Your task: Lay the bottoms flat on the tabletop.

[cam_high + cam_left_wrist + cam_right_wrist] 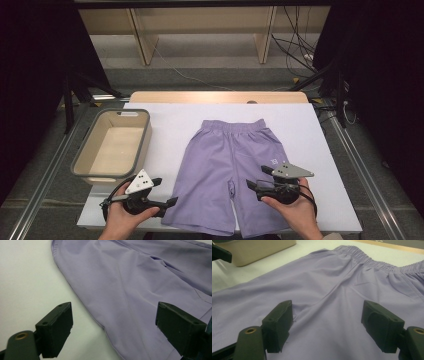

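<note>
so, by parts:
shorts: the lilac shorts point(227, 167) lie spread flat on the white table cover point(165, 125), elastic waistband toward the far edge, both leg hems toward you.
left gripper: your left gripper point(167, 192) sits just beside the outer edge of the leg on your left, near its hem. in the left gripper view the jaws stand wide apart; one is over bare cover, the other over lilac cloth, and they grip nothing.
right gripper: your right gripper point(251, 179) hangs over the other leg, pointing inward toward the crotch. in the right gripper view its jaws gape wide above the fabric, nothing pinched.
bin: a beige bin point(80, 162) with a grey rim stands on the cover left of the shorts, well apart from them.
</note>
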A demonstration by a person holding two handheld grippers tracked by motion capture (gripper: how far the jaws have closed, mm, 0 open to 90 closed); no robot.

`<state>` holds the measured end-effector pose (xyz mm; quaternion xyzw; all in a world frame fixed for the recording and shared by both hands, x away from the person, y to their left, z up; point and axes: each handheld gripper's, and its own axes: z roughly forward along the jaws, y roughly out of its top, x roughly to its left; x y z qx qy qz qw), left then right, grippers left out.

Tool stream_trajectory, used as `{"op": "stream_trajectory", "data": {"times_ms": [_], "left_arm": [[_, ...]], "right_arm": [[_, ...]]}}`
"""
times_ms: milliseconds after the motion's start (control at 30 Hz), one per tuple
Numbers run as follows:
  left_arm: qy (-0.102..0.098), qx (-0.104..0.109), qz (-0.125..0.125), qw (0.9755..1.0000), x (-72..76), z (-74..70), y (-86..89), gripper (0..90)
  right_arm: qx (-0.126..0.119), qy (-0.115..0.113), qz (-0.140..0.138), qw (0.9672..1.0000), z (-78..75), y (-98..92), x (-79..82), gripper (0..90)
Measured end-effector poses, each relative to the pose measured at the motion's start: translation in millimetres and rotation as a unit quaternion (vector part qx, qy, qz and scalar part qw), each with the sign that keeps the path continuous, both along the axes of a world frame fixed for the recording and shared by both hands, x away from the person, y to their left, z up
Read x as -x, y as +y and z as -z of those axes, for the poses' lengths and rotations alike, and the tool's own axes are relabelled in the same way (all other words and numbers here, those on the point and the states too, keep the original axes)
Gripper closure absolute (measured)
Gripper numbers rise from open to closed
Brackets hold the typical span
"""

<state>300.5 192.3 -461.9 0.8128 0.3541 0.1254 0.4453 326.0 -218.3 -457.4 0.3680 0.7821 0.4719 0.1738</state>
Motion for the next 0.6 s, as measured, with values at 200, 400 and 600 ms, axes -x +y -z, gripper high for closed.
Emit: {"op": "stream_trajectory", "data": {"times_ms": [200,400,600], "left_arm": [[0.0,-0.004,0.001,1.0,2.3,0.8,1.2,15.3],[-0.003,-0.009,-0.002,0.9999,3.5,0.4,1.0,15.5],[-0.005,-0.01,-0.003,0.9999,4.0,0.1,-0.1,15.6]], "right_arm": [[0.0,-0.006,-0.002,1.0,-1.2,4.9,-5.2,25.8],[0.004,-0.012,-0.01,0.9999,-2.0,10.8,-5.6,25.8],[-0.002,-0.017,-0.005,0.9998,-3.2,7.5,-2.9,25.7]]}}
